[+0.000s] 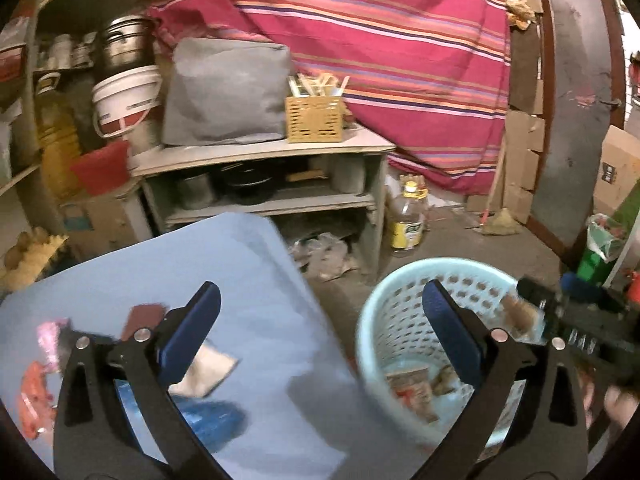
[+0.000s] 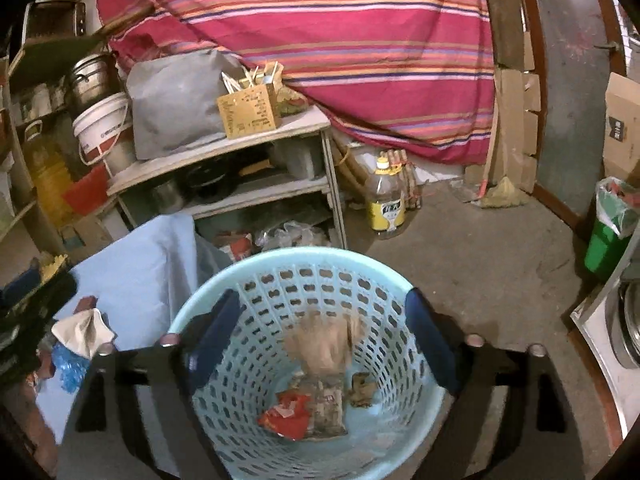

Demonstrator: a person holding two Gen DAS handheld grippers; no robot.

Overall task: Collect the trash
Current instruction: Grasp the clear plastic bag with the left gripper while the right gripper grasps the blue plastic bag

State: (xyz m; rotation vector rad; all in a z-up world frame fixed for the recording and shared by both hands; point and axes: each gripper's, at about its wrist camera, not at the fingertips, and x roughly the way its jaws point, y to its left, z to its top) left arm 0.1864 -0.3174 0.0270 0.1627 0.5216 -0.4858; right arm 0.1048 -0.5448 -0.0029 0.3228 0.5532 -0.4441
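Trash, a blurred brown wrapper, hangs inside the basket between the right gripper jaws, untouched. Both that and the left gripper gape wide, empty.

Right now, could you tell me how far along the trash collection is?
Done: wrappers lie at the bottom of the basket, among them a red wrapper. In hand: nothing; the right gripper is open over the basket with a blurred brown piece between its fingers, seemingly falling. The left gripper is open. Left: a white scrap and blue plastic on the blue table.
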